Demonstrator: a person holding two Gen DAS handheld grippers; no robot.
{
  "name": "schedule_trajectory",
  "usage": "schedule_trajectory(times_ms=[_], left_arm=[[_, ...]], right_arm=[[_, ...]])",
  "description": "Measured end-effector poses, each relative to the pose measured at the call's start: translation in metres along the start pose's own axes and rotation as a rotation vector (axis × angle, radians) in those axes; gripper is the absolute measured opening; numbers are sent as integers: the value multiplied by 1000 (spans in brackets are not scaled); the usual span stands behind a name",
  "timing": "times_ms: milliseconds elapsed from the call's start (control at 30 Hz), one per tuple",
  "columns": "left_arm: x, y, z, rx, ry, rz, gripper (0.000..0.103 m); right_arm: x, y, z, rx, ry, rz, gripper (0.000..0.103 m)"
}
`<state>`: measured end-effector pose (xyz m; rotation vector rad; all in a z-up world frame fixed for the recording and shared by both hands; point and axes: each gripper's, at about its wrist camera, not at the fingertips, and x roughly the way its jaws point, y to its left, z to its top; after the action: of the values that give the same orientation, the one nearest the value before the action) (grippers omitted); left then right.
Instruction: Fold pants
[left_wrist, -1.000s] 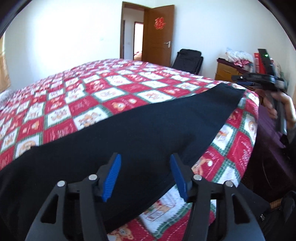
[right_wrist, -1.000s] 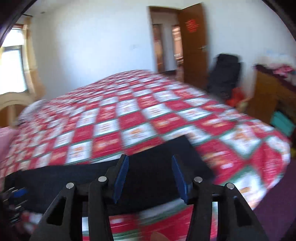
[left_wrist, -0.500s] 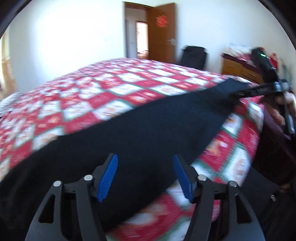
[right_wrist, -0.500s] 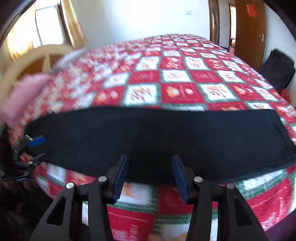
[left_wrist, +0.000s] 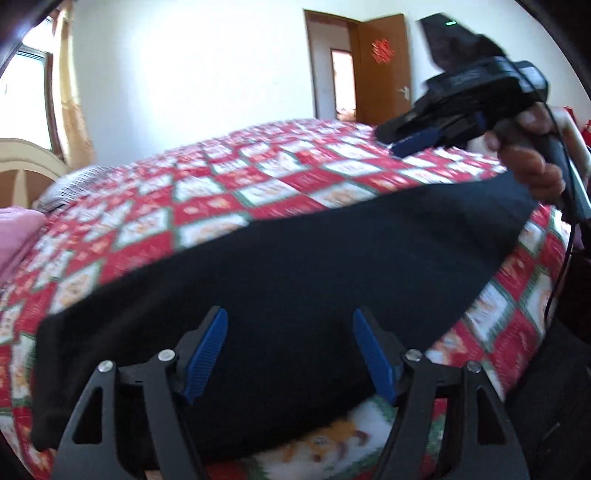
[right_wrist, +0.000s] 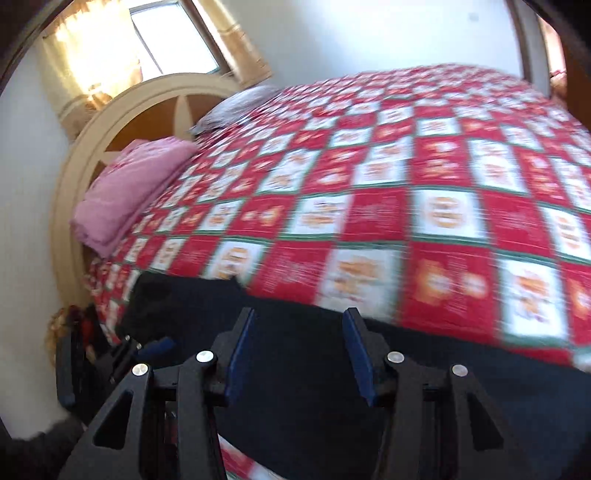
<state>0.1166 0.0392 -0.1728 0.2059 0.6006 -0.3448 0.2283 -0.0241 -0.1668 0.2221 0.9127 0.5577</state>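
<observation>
Black pants flat along bed near edge. Left tongs just spread wider, empty; right tongs swung toward 9 o'clock end, spread, empty. Next fold pending.

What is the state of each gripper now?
Left gripper: open, fingers have just been opening, holding nothing, above the black pants.
Right gripper: open, holding nothing.

quilt beyond pants bare – pink pillow, headboard bound far end.
</observation>
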Motion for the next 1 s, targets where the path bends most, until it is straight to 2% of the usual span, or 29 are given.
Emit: schedule_trajectory(times_ms=[133, 300, 333, 367, 400, 500, 567, 633, 700, 733, 767, 833, 900, 1000], left_arm=[[-3, 38, -4, -31, -1, 118, 78], [-15, 116, -29, -229, 27, 246, 82], [-13, 130, -37, -278, 51, 244, 85], [-14, 138, -45, -309, 38, 231, 85], [-16, 140, -47, -311, 13, 229, 85], [-13, 137, -43, -286, 21, 238, 86], [-13, 137, -40, -316, 14, 241, 86], [-21, 130, -34, -325, -25, 212, 86], [-23, 117, -24, -302, -38, 189, 88], [-20, 108, -21, -291, -41, 161, 92], [-19, 101, -21, -279, -39, 139, 94], [-11, 90, -25, -243, -11, 135, 94], [3, 86, -32, -225, 49, 148, 94], [1, 87, -36, -235, 23, 145, 96]], right_arm=[[45, 22, 20, 34, 51, 51, 50], [92, 33, 33, 85, 121, 78, 50], [98, 33, 34, 98, 139, 90, 50], [107, 33, 34, 116, 161, 105, 48], [114, 33, 34, 129, 177, 110, 47], [126, 33, 31, 144, 217, 118, 36], [133, 31, 30, 172, 238, 134, 33], [141, 27, 29, 203, 271, 155, 33], [146, 23, 28, 236, 279, 177, 23], [147, 22, 28, 253, 287, 203, 7], [147, 20, 28, 281, 289, 231, 6], [141, 18, 30, 295, 256, 243, 5], [129, 19, 34, 291, 208, 250, 4], [115, 26, 40, 254, 157, 251, 3]])
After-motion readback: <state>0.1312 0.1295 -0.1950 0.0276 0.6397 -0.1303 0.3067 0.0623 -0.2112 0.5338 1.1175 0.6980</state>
